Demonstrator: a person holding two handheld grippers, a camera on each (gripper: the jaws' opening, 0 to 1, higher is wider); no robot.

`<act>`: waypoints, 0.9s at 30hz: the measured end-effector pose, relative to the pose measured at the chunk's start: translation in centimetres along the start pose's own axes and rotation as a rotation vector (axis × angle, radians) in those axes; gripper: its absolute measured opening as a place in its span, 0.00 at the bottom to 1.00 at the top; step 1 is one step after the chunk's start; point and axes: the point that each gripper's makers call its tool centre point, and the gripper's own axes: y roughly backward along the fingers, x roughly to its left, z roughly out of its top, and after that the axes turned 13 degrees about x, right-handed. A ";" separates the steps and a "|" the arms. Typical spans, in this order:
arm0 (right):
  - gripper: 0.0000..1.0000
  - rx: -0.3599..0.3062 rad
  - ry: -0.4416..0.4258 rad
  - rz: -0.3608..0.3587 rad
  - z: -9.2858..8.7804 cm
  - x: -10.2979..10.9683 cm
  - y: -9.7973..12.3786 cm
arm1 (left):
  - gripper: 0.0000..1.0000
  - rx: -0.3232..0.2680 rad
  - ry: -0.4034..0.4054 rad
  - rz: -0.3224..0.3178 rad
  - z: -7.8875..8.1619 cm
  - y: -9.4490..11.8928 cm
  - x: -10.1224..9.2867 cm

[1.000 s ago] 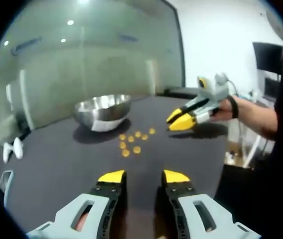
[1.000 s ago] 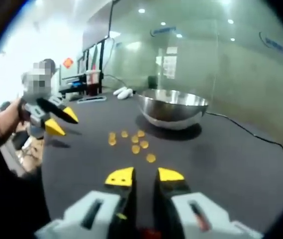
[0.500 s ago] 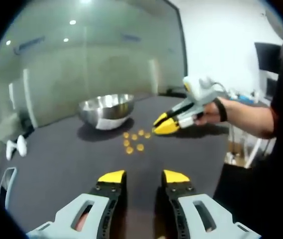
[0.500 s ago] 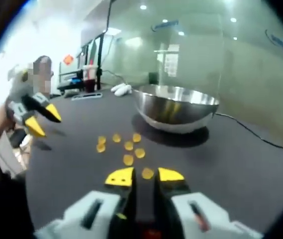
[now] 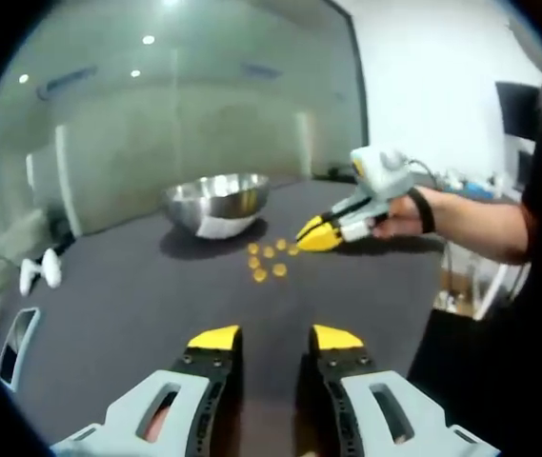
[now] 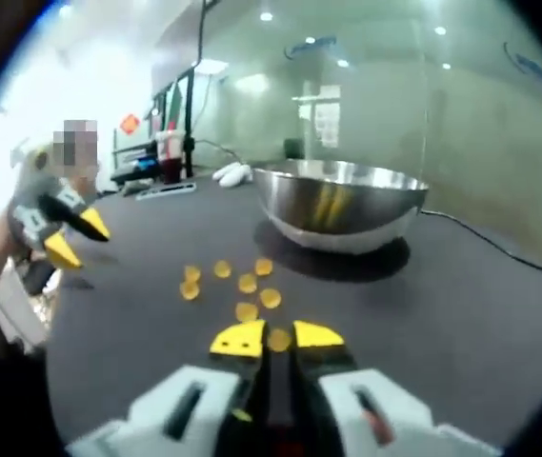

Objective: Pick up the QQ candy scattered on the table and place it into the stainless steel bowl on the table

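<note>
right gripper point(image 6: 278, 337) pinching a QQ candy point(image 6: 277, 338) on the table point(image 6: 461, 324) | left gripper point(image 5: 275, 337) hovering, jaws parted | stainless steel bowl point(image 6: 342, 202) sitting beyond

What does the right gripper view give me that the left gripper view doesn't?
Right gripper view: its own right hand-held gripper, tips nearly shut at the nearest QQ candy, and a cable beyond the bowl. Left gripper view: its own left hand-held gripper, open and well back from the sweets, and the person's hand. Both: the stainless steel bowl and scattered candies on the dark table.
</note>
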 end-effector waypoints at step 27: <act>0.10 -0.210 -0.065 -0.125 7.7 -2.4 4.9 | 0.30 -0.009 -0.007 -0.011 0.4 -0.3 -0.6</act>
